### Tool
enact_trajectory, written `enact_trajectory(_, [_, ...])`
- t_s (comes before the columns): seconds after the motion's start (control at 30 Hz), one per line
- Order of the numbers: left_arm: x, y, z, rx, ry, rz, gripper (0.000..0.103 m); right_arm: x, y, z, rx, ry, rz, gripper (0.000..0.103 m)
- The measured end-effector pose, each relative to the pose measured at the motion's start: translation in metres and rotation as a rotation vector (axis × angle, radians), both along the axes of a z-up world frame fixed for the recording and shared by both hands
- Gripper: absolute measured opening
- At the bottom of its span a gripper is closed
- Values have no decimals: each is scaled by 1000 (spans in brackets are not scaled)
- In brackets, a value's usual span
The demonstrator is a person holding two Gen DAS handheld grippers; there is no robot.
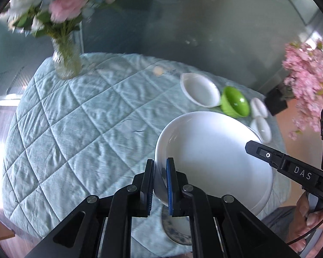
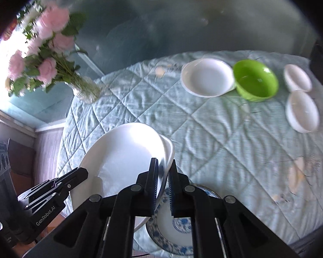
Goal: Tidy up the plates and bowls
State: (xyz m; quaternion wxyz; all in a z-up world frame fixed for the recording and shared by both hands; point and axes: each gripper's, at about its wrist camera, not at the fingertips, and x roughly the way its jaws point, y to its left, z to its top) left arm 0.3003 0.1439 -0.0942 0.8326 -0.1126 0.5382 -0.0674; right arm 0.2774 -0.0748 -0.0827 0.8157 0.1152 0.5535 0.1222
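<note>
A large white plate (image 1: pixel 213 157) hangs tilted above the quilted table, held from both sides. My left gripper (image 1: pixel 160 165) is shut on its left rim. My right gripper (image 2: pixel 163 165) is shut on the opposite rim of the same white plate (image 2: pixel 122 157), where a second white edge shows just behind the first. Each gripper shows in the other's view: the right gripper (image 1: pixel 250 147) and the left gripper (image 2: pixel 83 173). Under the held plate, a blue-patterned plate (image 2: pixel 172 230) lies on the cloth, also visible as the blue-patterned plate (image 1: pixel 174 232).
At the far side stand a white plate (image 2: pixel 206 77), a green bowl (image 2: pixel 255 81) and two small white bowls (image 2: pixel 297 77) (image 2: pixel 302 110). A glass vase of flowers (image 1: pixel 65 62) stands far left. A black pot of pink flowers (image 1: pixel 276 102) is beyond the right edge.
</note>
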Motion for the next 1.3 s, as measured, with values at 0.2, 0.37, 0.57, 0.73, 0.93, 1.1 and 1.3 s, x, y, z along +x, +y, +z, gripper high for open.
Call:
enact_trajectory(0.2, [-18,-27,27,-3,-32,-15,6,-21,-28,23,3,-41,-34,8])
enact_trajectory(0.37, [-38,-46,42,12,-52,-35,6,-39,-44,30,25,-61,-55,8])
enact_trajectory(0.57, [-69,-54,31,21,-45,-20,6,-64,-55,20,36,-70,-53,8])
enact_trajectory(0.73, [-79,-58,2,36,-12,-18,6,-74,-62,-4,52,-46,-50,8])
enact_trajectory(0.93, [-77,-62,-41,57,30,-22,6,-76,-69,-48,78,-9,-63,8])
enact_trajectory(1.1, [-71,-66,-83,42,75,-28,6,-75,-74,-79,75,16,-62,8])
enact_trajectory(1.3, [-67,-72,-123,41,138,-33,6,-74,-81,-115,58,77,-69,8])
